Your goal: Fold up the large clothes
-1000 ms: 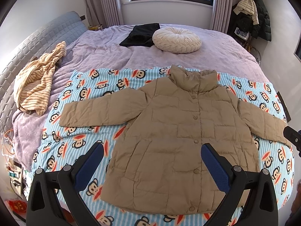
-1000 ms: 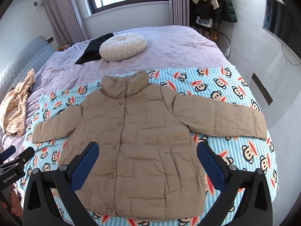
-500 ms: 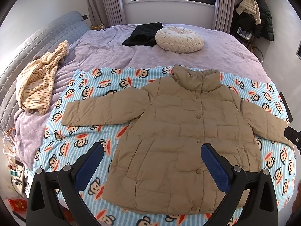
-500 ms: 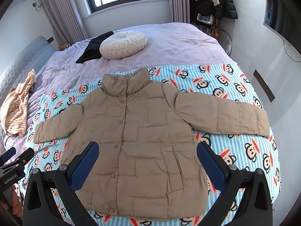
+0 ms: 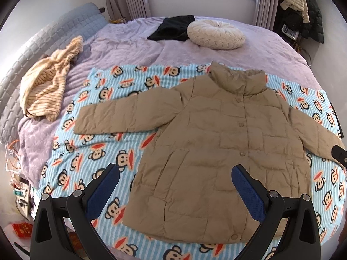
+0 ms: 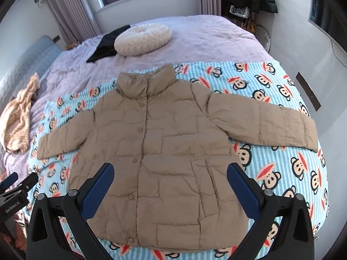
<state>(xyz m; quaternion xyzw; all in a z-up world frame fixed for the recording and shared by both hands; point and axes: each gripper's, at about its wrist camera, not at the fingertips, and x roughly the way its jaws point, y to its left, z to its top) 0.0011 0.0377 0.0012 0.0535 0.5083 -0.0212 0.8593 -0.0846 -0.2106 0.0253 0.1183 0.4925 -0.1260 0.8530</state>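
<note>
Near bed edge: your left gripper [image 5: 175, 189] and right gripper [image 6: 170, 185] hung with jaws spread wide, nothing between pads, open air above hem of tan jacket [image 5: 216, 151]. Jacket lay flat, buttoned, sleeves spread both ways across monkey-print blanket [image 5: 104, 151]; bare blanket beside each sleeve gave you room. Far half of bed: round cream cushion [image 5: 215, 34] touching black garment [image 5: 172, 30], both well apart from collar. Your left: striped cloth [image 5: 47, 91] heaped by headboard [image 5: 26, 65], near left cuff, not touching.
</note>
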